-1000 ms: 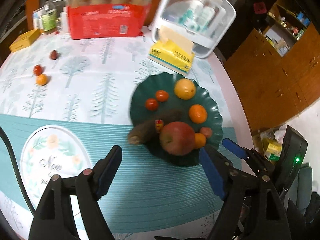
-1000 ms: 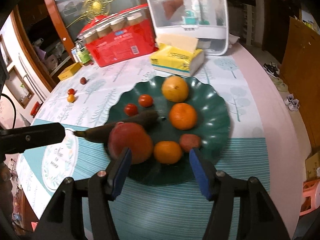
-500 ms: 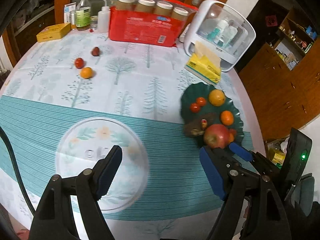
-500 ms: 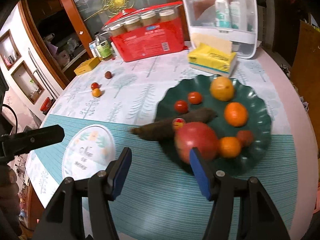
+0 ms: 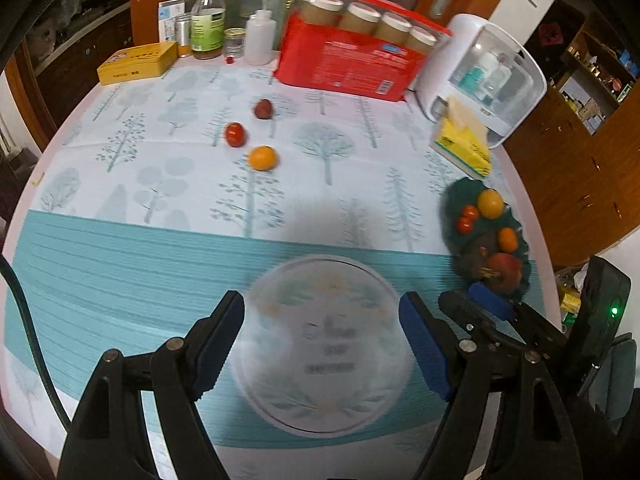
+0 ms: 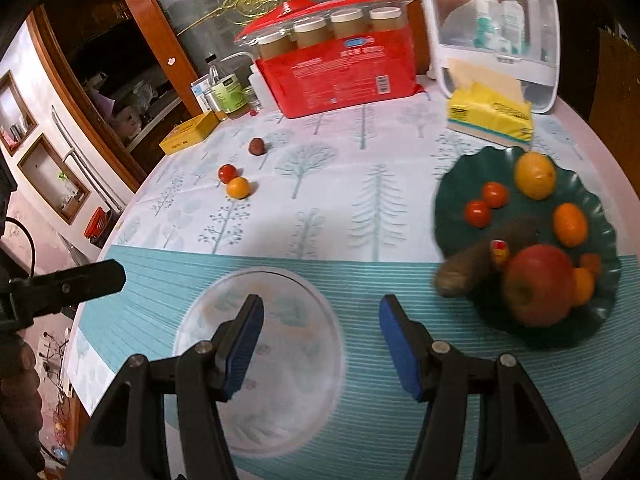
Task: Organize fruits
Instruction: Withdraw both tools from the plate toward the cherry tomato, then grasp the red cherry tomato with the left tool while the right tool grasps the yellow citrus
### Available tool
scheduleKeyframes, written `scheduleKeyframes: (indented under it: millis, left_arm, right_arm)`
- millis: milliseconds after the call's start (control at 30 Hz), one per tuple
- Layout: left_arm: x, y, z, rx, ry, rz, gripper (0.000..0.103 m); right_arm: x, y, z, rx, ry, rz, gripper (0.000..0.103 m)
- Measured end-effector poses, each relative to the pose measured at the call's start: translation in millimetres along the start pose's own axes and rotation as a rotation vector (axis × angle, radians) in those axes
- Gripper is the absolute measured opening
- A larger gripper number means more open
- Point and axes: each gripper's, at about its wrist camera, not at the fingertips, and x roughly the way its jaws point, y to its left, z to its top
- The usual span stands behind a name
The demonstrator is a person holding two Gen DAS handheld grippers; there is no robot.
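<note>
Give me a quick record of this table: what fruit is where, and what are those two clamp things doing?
plate: dark green wavy-edged plate, at the table's right side
on plate: red apple, several oranges, two small red tomatoes, a brown elongated fruit overhanging the rim
loose fruit: small orange, red tomato, dark red round fruit, all on the tree-print tablecloth
left gripper: open, empty
right gripper: open, empty
behind: red jar pack, yellow tissue pack

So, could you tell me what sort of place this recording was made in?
Most likely a home dining room: a round table with a tree-print tablecloth, a green plate of fruit, a tissue pack, and a glass-fronted wooden cabinet behind.
</note>
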Motion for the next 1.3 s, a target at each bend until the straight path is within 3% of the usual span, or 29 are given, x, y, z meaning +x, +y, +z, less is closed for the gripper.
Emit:
scheduleKeyframes:
  millis: [333,667,1000,1300]
  left_arm:
    - [26,69,53,-0.01,0.071,0.027,0.082]
    - [68,104,116,-0.008,0.117,0.049,0.084]
    - [107,124,177,-0.048,0.081,-0.016,0.084]
    - [154,131,195,-0.063,0.085,-0.059,0.081]
  right_arm:
    - [46,50,18,-0.002,0.031,-0.025,0.061]
    - [96,83,62,-0.057,0.037,-0.046,0.061]
    - [147,113,103,-0.148,0.02,-0.013,0.062]
    - [182,131,111,-0.268,-0.009,-0.033,0.063]
